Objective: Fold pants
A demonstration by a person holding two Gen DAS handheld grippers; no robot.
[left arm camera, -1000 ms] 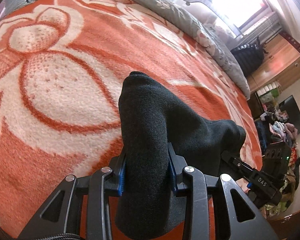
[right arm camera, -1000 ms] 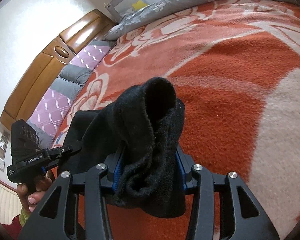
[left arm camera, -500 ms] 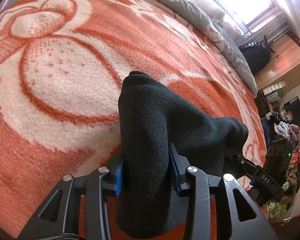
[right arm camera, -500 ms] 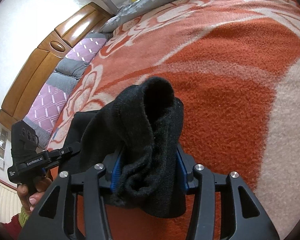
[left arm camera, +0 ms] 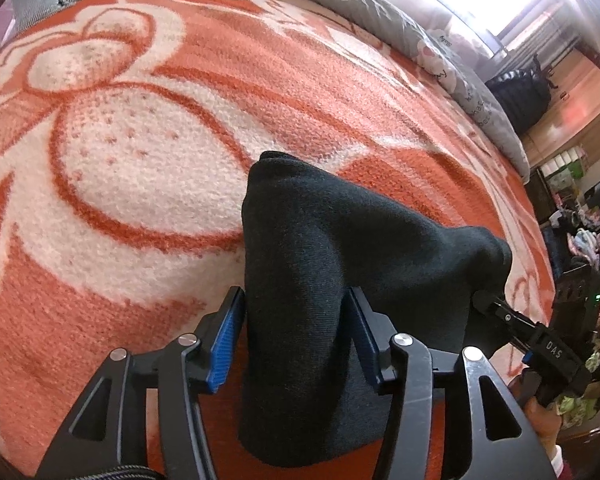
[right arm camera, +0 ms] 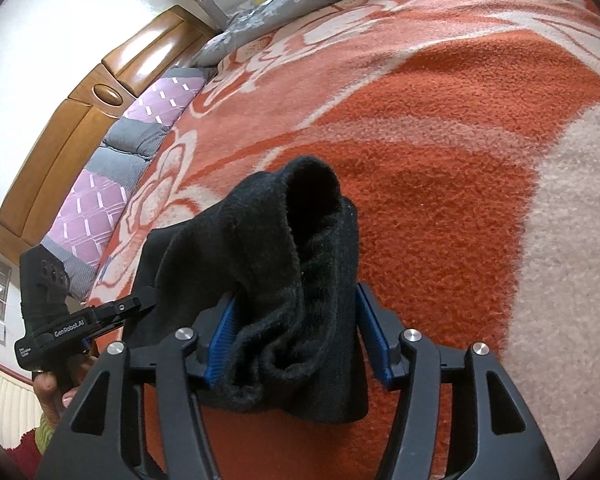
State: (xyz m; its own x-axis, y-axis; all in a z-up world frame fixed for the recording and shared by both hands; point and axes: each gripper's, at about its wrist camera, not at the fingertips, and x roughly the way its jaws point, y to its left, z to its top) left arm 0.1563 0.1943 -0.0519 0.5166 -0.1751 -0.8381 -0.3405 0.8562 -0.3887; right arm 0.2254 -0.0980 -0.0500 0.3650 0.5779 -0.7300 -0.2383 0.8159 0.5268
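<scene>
The black pants (left arm camera: pixel 300 264) are held up between both grippers over an orange and cream flowered blanket (left arm camera: pixel 140 152). My left gripper (left arm camera: pixel 296 340) is shut on one bunched end of the pants, which drape over and between its blue pads. My right gripper (right arm camera: pixel 296 340) is shut on the other bunched end (right arm camera: pixel 296 264). The cloth stretches sideways from one gripper to the other. The right gripper also shows at the right of the left wrist view (left arm camera: pixel 540 344), and the left gripper at the left of the right wrist view (right arm camera: pixel 80 324).
A grey patterned quilt (left arm camera: pixel 400 28) lies along the far side of the bed. A wooden headboard (right arm camera: pixel 80 112) and purple and grey pillows (right arm camera: pixel 112 184) are at the left. Cluttered floor and furniture (left arm camera: pixel 572 208) lie past the bed's right edge.
Both grippers have moved a little forward over the blanket with the pants still held. The grip on the cloth has not changed.
</scene>
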